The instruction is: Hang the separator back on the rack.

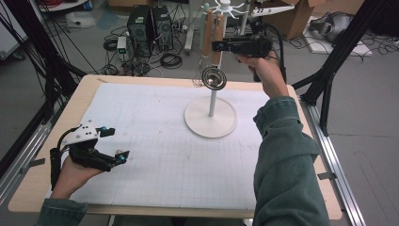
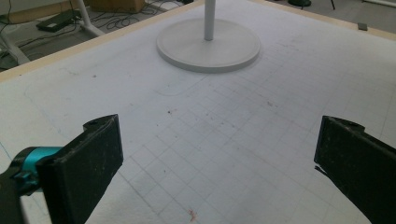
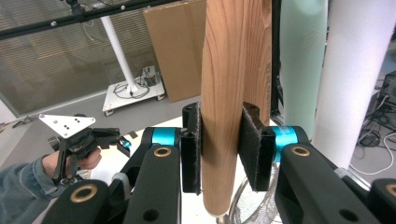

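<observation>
High view shows us the table (image 1: pixel 61 117) under its white gridded mat (image 1: pixel 155 155), and toward the far right of that mat the white stand (image 1: pixel 210 117), a round base with a thin pole and hooks at the top. From those hooks hang several kitchen tools: two with wooden handles, one pale green handle (image 3: pixel 303 60) behind them, and a small metal strainer (image 1: pixel 214 77) dangling low beside the pole.

We hold our right claw (image 1: pixel 217 46) up at hook height, level, clenched on the wooden handle (image 3: pixel 224 93) nearest us; in the right gripper view both pads press its sides just above its lower end, where a wire loop begins. We judge that the tool hangs from the stand, gripped but not yet freed.

Our left claw (image 1: pixel 115 143) rests low over the near left of the mat, well apart from the stand, jaws released wide with nothing between them.

What could go wrong, as we see it: the stand is light and nobody steadies it, so pulling sideways instead of lifting the tool off its hook could tip the whole thing over. The second wooden handle (image 3: pixel 259 51) sits touching or just beside ours, and dragging past it could knock it or the strainer loose. The handle is round and smooth, so a grip this near its end could let it swivel.
</observation>
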`<state>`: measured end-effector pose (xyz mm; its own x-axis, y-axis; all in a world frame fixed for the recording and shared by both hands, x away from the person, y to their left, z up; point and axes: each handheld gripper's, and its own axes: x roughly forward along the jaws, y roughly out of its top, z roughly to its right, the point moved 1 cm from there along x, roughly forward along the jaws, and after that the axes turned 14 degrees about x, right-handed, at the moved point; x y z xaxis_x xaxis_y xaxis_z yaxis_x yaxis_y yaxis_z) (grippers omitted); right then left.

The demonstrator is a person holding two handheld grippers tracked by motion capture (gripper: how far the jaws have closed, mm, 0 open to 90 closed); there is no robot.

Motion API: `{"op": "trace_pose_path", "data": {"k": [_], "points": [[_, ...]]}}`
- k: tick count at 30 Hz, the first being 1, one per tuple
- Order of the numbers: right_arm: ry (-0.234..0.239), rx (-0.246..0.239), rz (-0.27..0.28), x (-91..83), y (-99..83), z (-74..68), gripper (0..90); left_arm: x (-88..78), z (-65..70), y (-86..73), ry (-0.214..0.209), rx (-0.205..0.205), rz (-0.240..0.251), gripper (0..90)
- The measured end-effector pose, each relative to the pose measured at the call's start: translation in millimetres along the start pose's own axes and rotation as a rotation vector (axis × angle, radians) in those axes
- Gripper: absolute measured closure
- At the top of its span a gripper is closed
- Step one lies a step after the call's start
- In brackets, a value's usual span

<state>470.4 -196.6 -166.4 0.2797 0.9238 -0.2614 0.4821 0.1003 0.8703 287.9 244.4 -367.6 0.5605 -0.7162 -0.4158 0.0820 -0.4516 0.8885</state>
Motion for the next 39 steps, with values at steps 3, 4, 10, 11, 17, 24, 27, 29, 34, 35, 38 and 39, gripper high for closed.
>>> {"op": "trace_pose_path", "data": {"k": [3, 4, 10, 11, 17, 24, 27, 29, 34, 35, 38, 39], "points": [[-0.009, -0.002, 0.005, -1.1, -0.8, -0.7, 71.2, -0.2, 0.2, 0.3, 0.003, 0.006, -0.004, 1.7], [-0.012, 0.0, 0.008, -1.4, -1.3, -1.0, 70.8, -0.4, 0.1, 0.4, 0.003, 0.007, -0.004, 1.7], [-0.054, 0.009, 0.019, -4.8, -5.7, -1.6, 59.7, -0.8, 0.3, 0.6, 0.01, 0.005, 0.0, 1.7], [-0.063, 0.002, 0.025, -6.1, -6.6, -1.4, 57.4, -0.7, 0.4, 0.5, 0.01, 0.0, 0.001, 1.7], [-0.102, 0.012, 0.047, -16.6, -10.9, -6.2, 46.1, -1.9, 0.1, 1.2, 0.007, 0.005, -0.002, 1.7], [-0.146, 0.01, 0.062, -30.9, -25.1, -8.1, 38.8, -1.2, 1.0, 1.1, 0.002, -0.002, 0.001, 1.7], [-0.15, 0.008, 0.07, -35.7, -30.6, -10.0, 37.7, -0.7, 0.8, 1.0, -0.003, 0.002, 0.0, 1.7], [-0.157, 0.006, 0.078, -39.1, -34.0, -11.1, 36.3, -0.4, 0.9, 0.8, -0.005, 0.001, -0.002, 1.7], [-0.174, 0.001, 0.092, -45.5, -43.7, -13.5, 34.9, 1.0, 1.4, 0.2, -0.021, -0.007, 0.001, 1.7], [-0.173, 0.0, 0.095, -46.2, -45.1, -14.0, 34.9, 0.9, 1.1, -0.2, -0.019, -0.007, -0.002, 1.7], [-0.182, -0.003, 0.109, -48.6, -51.9, -14.6, 33.8, 0.8, 0.4, -1.3, -0.02, -0.013, 0.0, 1.7], [-0.187, -0.001, 0.112, -49.1, -54.5, -14.5, 33.3, 0.9, 0.0, -1.5, -0.017, -0.016, 0.003, 1.7]]}}
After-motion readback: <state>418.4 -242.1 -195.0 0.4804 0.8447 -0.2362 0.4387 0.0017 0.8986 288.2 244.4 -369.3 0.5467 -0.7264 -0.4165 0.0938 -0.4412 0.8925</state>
